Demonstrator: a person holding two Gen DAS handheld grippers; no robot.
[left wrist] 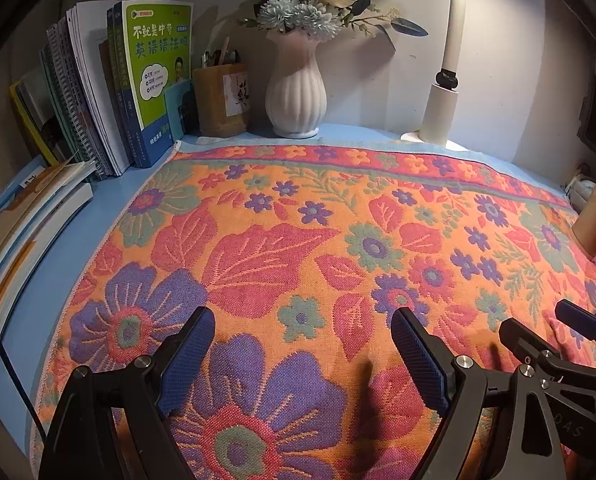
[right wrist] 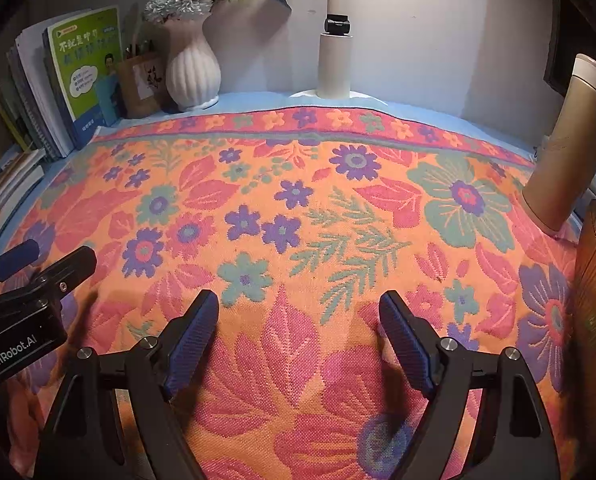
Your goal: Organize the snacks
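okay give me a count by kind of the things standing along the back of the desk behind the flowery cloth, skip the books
White ribbed ceramic vase with artificial flowers: 1
Brown cylindrical pen holder: 1
White desk lamp with a round base: 1
Total: 3

Both grippers, left gripper and right gripper, are open and empty over the orange floral cloth.

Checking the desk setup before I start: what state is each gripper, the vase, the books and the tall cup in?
left gripper: open, empty, over the floral cloth.
right gripper: open, empty.
white vase: upright, holding flowers.
green book: standing among upright books.
beige tumbler: upright, on the cloth's right edge.
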